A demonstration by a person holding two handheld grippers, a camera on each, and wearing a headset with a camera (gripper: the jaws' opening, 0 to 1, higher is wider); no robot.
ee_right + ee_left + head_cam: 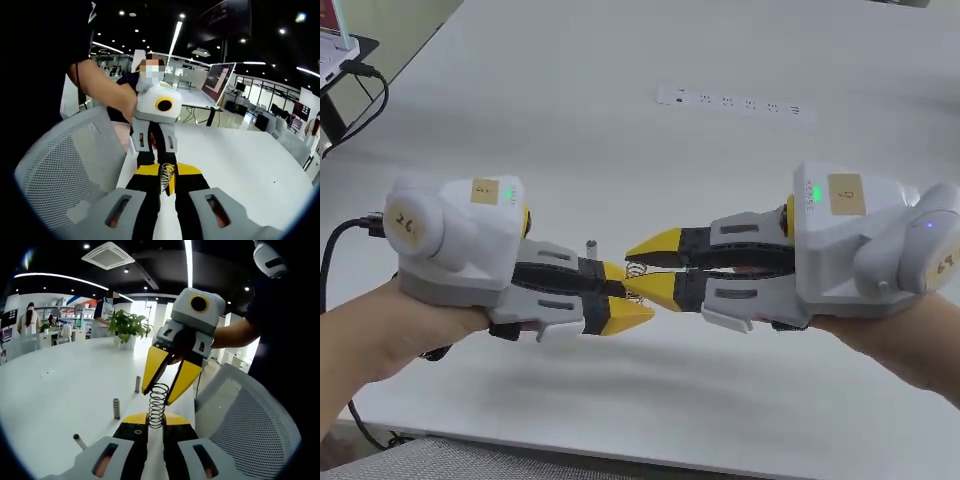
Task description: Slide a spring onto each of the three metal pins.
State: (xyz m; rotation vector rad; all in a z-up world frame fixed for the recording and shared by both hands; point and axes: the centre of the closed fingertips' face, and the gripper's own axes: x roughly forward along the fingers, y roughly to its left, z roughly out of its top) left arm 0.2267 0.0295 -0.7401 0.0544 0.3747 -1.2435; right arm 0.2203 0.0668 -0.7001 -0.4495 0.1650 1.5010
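Your left gripper: jaws narrow, clamped on one end of the coiled steel wire spring. Your right gripper: yellow jaws parted in a V astride the spring's other end; contact cannot be told.

Left gripper view, on the white table: far metal pin and middle metal pin, both ribbed-looking, and near metal pin, plain.

Head view: white power strip well beyond the jaws; "26" on the left gripper's housing. Tan stickers too small to read.

Right gripper view: grey mesh chair beside the table.
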